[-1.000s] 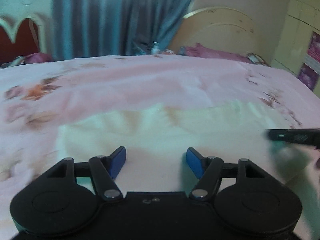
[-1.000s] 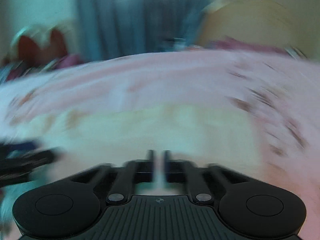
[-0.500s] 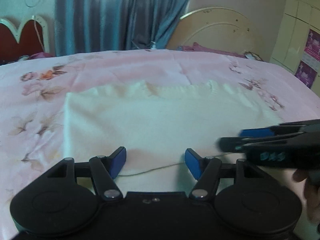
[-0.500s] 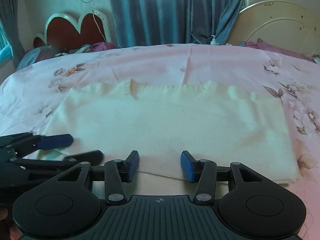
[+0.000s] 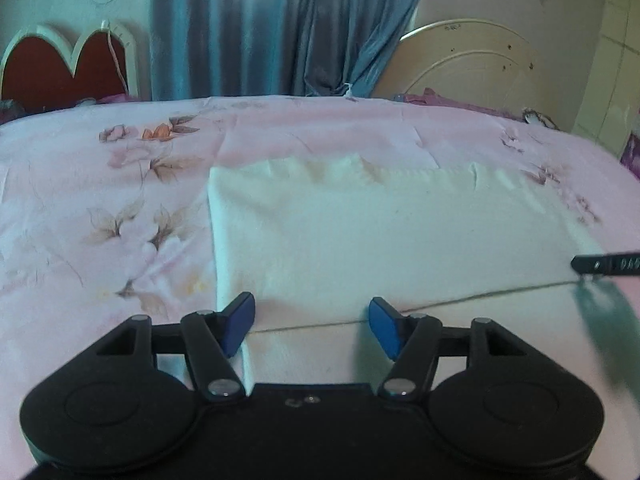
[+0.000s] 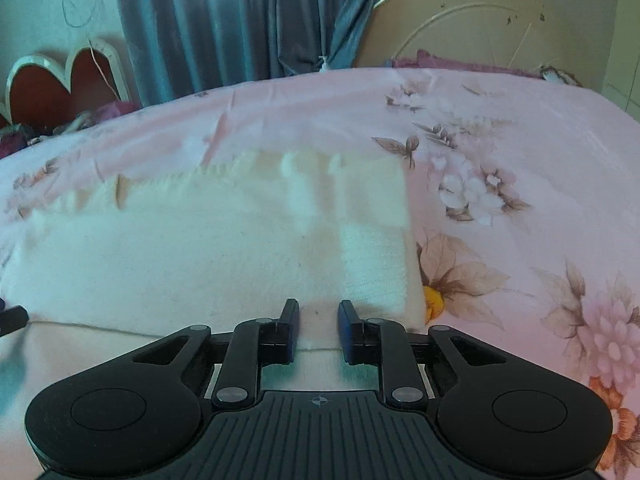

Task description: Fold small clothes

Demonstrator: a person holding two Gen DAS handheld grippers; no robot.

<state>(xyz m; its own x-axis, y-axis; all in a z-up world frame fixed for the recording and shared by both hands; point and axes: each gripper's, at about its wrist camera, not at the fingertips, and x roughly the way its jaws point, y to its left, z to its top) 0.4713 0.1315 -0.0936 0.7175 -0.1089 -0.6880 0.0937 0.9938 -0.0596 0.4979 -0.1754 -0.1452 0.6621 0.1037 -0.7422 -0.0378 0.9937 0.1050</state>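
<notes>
Cream cloth (image 5: 380, 240), folded, lies flat on the pink flowered bed (image 5: 100, 208). Only the left wrist view shows its left edge; only the right wrist view shows its right edge, beside a yellow flower print (image 6: 434, 300). The left gripper (image 5: 312, 326) stands spread over the near fold. The right gripper (image 6: 319, 330) has just been closing, its narrow gap over the fold, pads not pressing. Beyond hang blue curtains (image 6: 240, 20), with a heart-shaped headboard (image 5: 68, 64) to their left.
</notes>
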